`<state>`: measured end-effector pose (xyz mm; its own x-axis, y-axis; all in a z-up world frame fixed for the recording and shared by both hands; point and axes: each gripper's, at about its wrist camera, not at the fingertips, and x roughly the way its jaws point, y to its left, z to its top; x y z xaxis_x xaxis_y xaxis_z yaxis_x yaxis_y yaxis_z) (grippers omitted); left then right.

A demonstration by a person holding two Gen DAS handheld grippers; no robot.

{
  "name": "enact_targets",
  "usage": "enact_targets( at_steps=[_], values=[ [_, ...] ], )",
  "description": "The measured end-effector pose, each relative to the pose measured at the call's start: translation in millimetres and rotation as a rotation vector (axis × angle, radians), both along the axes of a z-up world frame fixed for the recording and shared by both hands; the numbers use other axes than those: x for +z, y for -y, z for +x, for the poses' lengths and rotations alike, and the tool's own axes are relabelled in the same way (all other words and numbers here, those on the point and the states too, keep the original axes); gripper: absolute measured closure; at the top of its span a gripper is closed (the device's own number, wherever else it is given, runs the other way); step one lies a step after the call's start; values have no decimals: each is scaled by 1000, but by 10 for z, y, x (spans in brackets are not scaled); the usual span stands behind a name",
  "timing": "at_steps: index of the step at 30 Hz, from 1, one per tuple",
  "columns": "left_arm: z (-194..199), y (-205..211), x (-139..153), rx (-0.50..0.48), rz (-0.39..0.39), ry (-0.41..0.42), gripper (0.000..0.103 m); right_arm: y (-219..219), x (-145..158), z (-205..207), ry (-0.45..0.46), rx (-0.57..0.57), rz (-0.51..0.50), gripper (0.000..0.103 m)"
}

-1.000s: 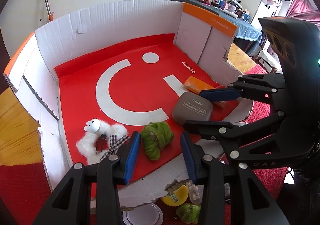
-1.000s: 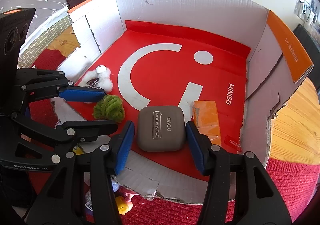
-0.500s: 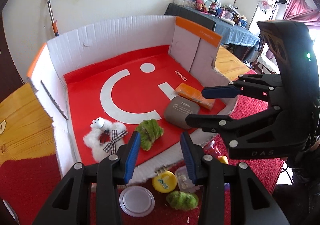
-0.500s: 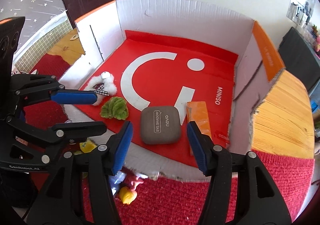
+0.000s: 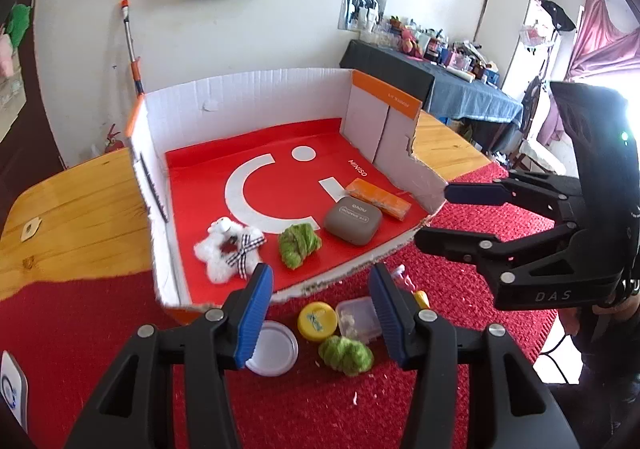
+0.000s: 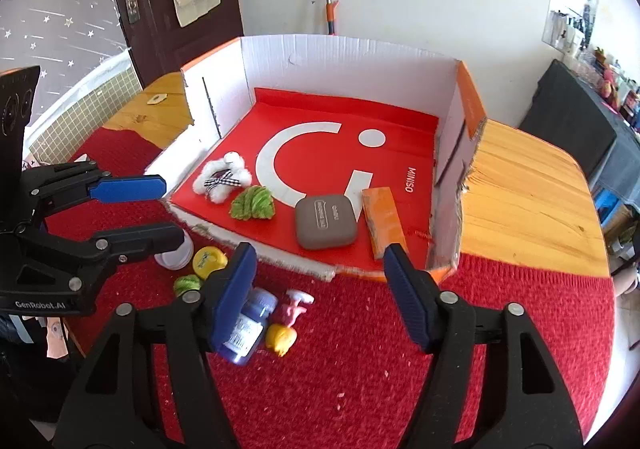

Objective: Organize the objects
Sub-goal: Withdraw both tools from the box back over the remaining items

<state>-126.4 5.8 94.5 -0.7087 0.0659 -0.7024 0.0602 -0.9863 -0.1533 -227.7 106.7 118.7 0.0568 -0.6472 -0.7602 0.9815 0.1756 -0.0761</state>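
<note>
A cardboard box (image 5: 256, 105) (image 6: 344, 61) with a red floor holds a white plush toy (image 5: 230, 247) (image 6: 222, 178), a green knitted piece (image 5: 299, 240) (image 6: 253, 203), a grey eye-shadow case (image 5: 353, 220) (image 6: 325, 222) and an orange packet (image 5: 378, 199) (image 6: 384, 221). My left gripper (image 5: 320, 313) (image 6: 130, 209) is open and empty above the loose items in front of the box. My right gripper (image 6: 320, 293) (image 5: 440, 215) is open and empty, in front of the box's torn front edge.
On the red mat (image 6: 360, 369) in front of the box lie a white lid (image 5: 274, 349), a yellow cap (image 5: 318, 315) (image 6: 209, 259), a clear small container (image 5: 358, 317), a second green knitted piece (image 5: 346, 355) (image 6: 186, 284), a blue bottle (image 6: 250, 321), and pink and yellow toys (image 6: 286, 323). The wooden table (image 5: 72, 209) lies either side.
Both grippers have pulled back and up, out of the box. The box now looks smaller, and the loose items on the mat have come into view. Both stay open.
</note>
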Motion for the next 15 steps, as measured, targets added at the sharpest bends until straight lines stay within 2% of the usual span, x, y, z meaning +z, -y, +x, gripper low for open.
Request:
enact_targets(
  at_steps=[2,10,15],
  values=[
    [78,-11,0,17,0,-12,46,-85,0,-1,0,-13,-12,36],
    [348,-39,-6,101,-2,-72,31,-367,-59,-53,15,-80,-52,24],
    [464,-17,-85,162,-1,-93,21,-485,-131,-94,31,-124,-75,21]
  ],
)
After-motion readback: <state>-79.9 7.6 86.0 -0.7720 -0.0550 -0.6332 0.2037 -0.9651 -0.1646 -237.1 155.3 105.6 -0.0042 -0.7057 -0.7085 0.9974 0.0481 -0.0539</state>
